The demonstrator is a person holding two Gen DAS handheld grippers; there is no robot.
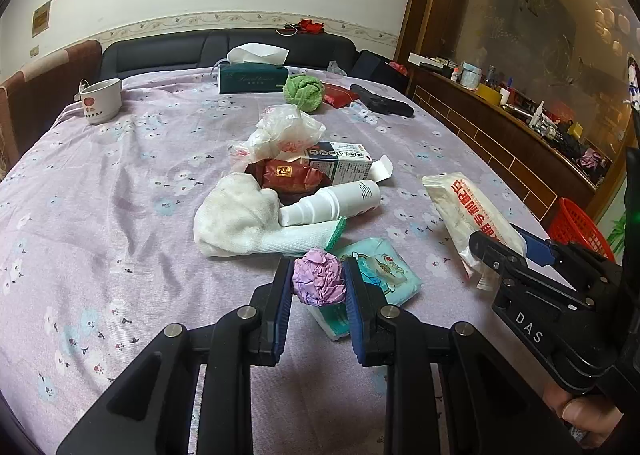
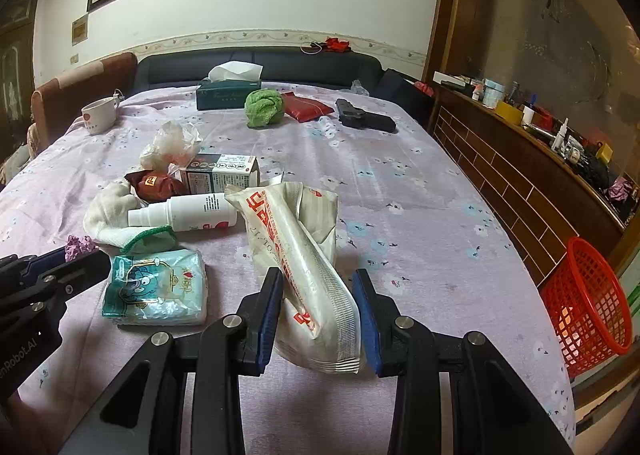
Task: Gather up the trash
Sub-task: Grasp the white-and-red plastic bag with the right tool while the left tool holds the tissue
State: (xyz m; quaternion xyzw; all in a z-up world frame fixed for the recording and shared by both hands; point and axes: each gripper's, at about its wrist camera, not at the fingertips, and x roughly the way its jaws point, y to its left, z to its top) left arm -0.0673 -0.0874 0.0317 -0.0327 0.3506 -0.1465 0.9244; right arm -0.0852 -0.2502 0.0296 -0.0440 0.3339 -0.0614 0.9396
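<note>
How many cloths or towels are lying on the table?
2. A white towel lies crumpled in the middle pile, touching the white spray bottle. A green cloth sits balled up at the far side, beside the tissue box. More may be hidden under the pile.

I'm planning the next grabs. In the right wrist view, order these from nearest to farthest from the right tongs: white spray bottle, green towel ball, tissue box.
1. White spray bottle, lying ahead-left of the right tongs.
2. Green towel ball, far side, near centre.
3. Tissue box, just behind-left of the ball, by the headboard.
</note>
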